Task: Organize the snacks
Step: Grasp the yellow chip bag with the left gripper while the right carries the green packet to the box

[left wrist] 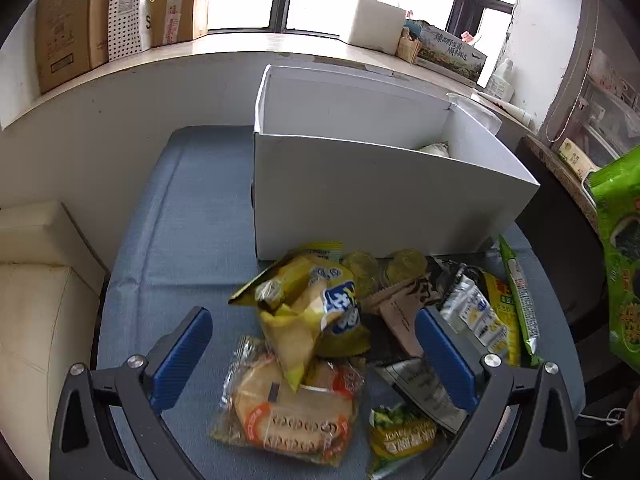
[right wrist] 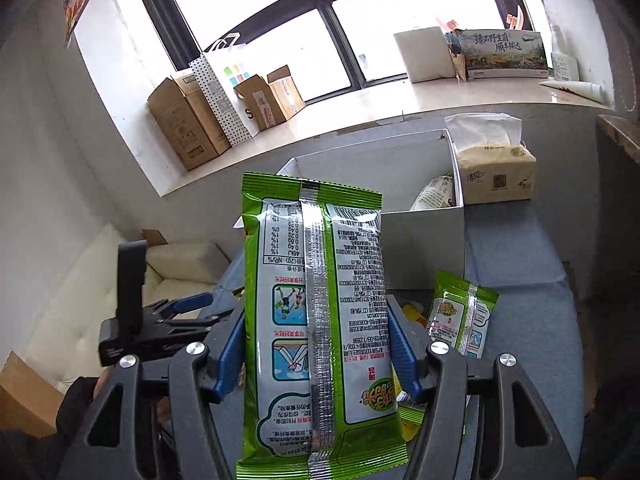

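A white cardboard box (left wrist: 360,192) stands on the blue table cover (left wrist: 188,240), with one pale packet (right wrist: 436,192) inside. My left gripper (left wrist: 314,328) is open above a pile of snacks: a yellow bag (left wrist: 312,304), a clear pack of round biscuits (left wrist: 292,412) and several small packets. My right gripper (right wrist: 316,340) is shut on a large green snack bag (right wrist: 320,320), held upright in front of the box. That bag also shows at the right edge of the left wrist view (left wrist: 620,260). A smaller green packet (right wrist: 460,316) lies on the table.
A tissue pack (right wrist: 496,176) sits right of the box. A cream sofa (left wrist: 36,300) is at the left. The window sill (left wrist: 240,44) behind holds cardboard boxes (left wrist: 68,28) and a white box (left wrist: 376,24).
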`<state>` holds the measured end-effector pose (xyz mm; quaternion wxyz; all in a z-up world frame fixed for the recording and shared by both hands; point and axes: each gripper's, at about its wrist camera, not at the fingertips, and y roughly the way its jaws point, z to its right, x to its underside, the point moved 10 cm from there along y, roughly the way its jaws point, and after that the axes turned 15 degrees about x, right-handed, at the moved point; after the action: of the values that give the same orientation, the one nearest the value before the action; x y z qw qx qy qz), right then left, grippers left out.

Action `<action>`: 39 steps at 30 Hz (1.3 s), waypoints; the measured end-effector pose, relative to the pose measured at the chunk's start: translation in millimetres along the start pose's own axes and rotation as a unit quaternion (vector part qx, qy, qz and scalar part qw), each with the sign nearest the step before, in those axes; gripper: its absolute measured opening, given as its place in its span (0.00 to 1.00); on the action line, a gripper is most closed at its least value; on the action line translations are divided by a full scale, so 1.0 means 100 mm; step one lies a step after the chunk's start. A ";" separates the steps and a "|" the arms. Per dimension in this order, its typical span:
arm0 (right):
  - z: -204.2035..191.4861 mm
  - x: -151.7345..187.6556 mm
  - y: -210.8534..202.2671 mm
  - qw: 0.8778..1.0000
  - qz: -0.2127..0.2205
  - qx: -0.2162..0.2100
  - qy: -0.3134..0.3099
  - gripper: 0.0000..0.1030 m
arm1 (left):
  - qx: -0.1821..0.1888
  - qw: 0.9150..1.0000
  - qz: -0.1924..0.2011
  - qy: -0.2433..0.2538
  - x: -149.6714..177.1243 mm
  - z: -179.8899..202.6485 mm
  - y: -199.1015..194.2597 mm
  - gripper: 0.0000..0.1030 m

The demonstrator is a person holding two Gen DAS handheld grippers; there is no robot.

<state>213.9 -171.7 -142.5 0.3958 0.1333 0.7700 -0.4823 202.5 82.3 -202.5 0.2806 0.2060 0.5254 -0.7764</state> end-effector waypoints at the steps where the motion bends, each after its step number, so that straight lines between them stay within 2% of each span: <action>1: 0.00 0.00 0.00 1.000 -0.003 0.000 0.000 0.65 | 0.001 1.000 -0.010 0.002 -0.01 -0.03 0.09 1.00; 5: 0.02 0.05 0.08 1.000 -0.018 0.000 0.002 0.65 | -0.007 0.999 -0.043 0.004 -0.02 -0.15 0.35 1.00; 11: 0.01 0.12 0.08 1.000 -0.022 -0.005 0.007 0.65 | -0.020 0.998 -0.063 -0.009 0.03 -0.27 0.49 0.99; 13: 0.02 0.13 0.09 1.000 -0.022 -0.002 0.007 0.65 | -0.015 0.998 -0.059 -0.010 0.04 -0.26 0.47 0.72; 17: 0.01 0.14 0.10 1.000 -0.024 -0.004 0.008 0.65 | -0.007 0.998 -0.060 -0.011 0.10 -0.23 0.39 0.70; 20: -0.01 0.13 0.11 1.000 -0.023 -0.006 0.005 0.65 | -0.018 0.998 -0.052 -0.013 0.15 -0.25 0.25 0.70; 25: -0.01 0.12 0.11 1.000 -0.021 -0.008 0.004 0.65 | -0.004 1.000 -0.019 -0.007 0.11 -0.07 -0.18 0.70; 32: -0.03 0.03 0.11 1.000 -0.014 -0.006 0.000 0.65 | 0.005 0.999 0.016 0.029 -0.30 0.37 -0.72 0.70; 39: 0.03 -0.42 0.08 1.000 0.012 0.006 0.001 0.65 | 0.012 0.997 0.050 0.058 -0.89 0.66 -0.90 0.70</action>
<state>247.2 -162.6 -116.7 0.3996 0.1453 0.7660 -0.4821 209.6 66.6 -60.3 0.2858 0.2804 0.5202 -0.7543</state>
